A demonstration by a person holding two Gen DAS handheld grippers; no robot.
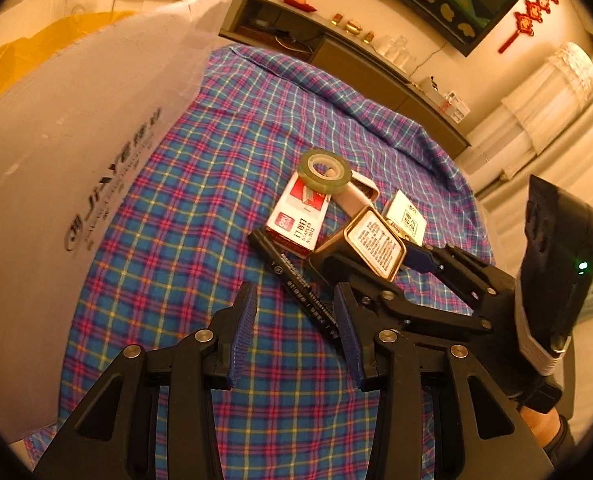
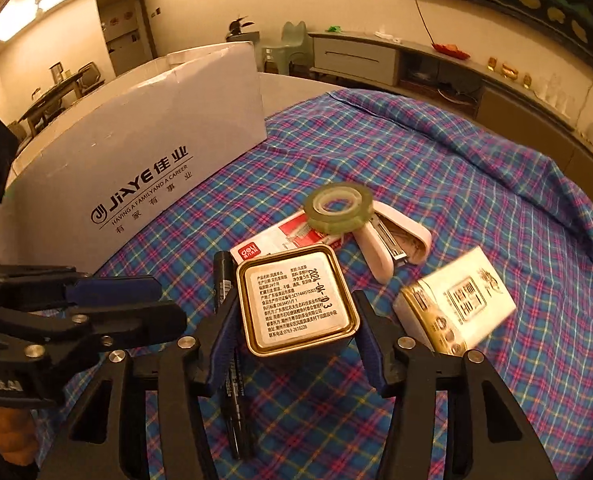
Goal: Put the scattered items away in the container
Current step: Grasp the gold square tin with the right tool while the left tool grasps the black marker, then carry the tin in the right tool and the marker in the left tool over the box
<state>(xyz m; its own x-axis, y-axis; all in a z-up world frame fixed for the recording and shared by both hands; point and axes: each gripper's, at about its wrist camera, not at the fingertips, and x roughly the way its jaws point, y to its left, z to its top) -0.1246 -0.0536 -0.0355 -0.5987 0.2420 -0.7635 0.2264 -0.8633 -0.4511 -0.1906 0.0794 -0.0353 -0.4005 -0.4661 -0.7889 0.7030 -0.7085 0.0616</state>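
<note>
So the right gripper [image 2: 296, 344] has its jaws on either side of the gold tin [image 2: 298, 300], which sits dead centre between the blue pads with its label facing the camera. The left pad looks right up against the tin's side; on the right there seems to be a sliver of gap, so I can't tell if it's actually clamped.

The left gripper [image 1: 296, 334] is wide open with nothing in it. The black marker [image 1: 302, 286] lies on the plaid cloth [image 1: 216, 200], running diagonally from about 11 o'clock down past the right pad, so it crosses the gap rather than sitting squarely in it. No contact I can make out.

The rest of the pile, in the right wrist view: a red staples box [image 2: 280, 240] just behind the tin at 12 o'clock, a tape roll [image 2: 339, 208] resting on it, a white stapler [image 2: 392, 244] at 1 o'clock, and a white-gold box [image 2: 456, 304] at 3 o'clock, blurry. The big white carton [image 2: 144, 160] sits at 10 o'clock, well apart from the pile.
</note>
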